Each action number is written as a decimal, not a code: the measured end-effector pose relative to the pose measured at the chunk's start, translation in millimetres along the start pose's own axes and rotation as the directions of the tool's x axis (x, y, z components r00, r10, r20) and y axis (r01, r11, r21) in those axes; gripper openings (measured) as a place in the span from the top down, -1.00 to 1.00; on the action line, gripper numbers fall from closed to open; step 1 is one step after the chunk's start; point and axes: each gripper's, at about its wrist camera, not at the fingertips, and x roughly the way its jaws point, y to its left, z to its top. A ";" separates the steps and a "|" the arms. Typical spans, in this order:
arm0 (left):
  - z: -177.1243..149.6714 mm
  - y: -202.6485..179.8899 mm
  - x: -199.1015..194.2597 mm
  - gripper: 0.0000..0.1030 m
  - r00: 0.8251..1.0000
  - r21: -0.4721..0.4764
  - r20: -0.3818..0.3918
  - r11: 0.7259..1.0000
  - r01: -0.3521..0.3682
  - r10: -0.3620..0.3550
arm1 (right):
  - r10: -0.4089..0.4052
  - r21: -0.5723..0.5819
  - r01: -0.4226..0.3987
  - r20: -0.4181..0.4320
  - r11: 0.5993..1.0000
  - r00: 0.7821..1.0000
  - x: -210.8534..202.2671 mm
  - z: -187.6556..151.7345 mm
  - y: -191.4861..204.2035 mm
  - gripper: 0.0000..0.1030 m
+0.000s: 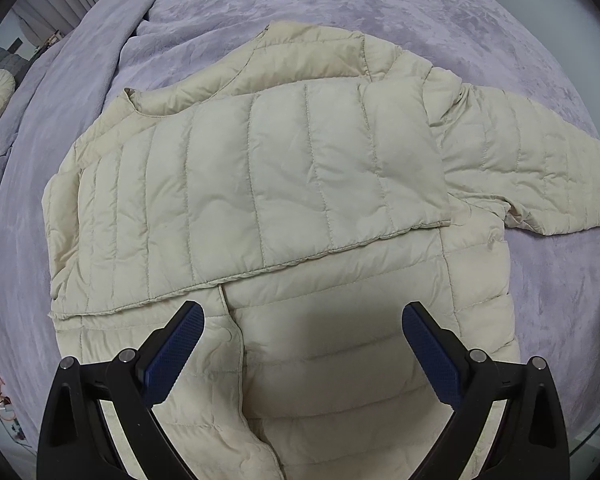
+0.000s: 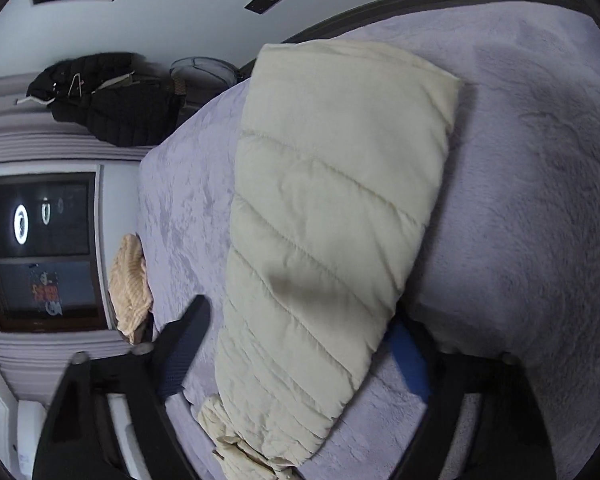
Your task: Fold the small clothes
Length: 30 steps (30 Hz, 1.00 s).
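Left claw (image 1: 303, 322) nearest the lens: blue pads spread wide, nothing between them, hovering just above the hem end of the jacket (image 1: 260, 184). Jacket is cream, quilted, lying flat on the lilac bed (image 1: 420, 12). One side panel or sleeve is already folded across the chest. The other sleeve (image 1: 532, 168) runs out flat to the right of the body.

Body's long axis runs straight away from the left claw, collar (image 1: 140, 100) at the far end, hem under the pads.

Right claw (image 2: 300, 344): fingers apart, one either side of the sleeve (image 2: 324, 216), cuff end nearest the lens. Whether the pads touch the fabric cannot be told; the right pad is partly hidden behind it. Sleeve's long axis leads away from this claw towards the far edge of the bed.

Judgement: the outstretched sleeve is the right claw's to take, being much the nearer. The fold would carry it sideways across the body, at right angles to the body's long axis.
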 end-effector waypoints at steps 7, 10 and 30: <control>2.7 12.9 -2.2 -0.94 1.000 -0.014 0.010 1.000 -0.013 0.013 | 0.140 -0.009 -0.140 -0.030 0.990 0.990 -3.7 -1.5 8.9 0.87; 4.3 21.6 -4.2 -0.94 1.000 -0.032 0.017 0.999 -0.014 0.015 | 0.183 -0.107 -0.188 -0.056 0.976 0.982 -8.6 -10.4 37.9 0.87; -24.7 168.5 -19.9 -0.94 0.996 -0.306 0.053 0.951 -0.052 0.071 | -0.110 -0.857 -0.262 -0.342 0.444 0.933 59.2 -294.5 233.2 0.87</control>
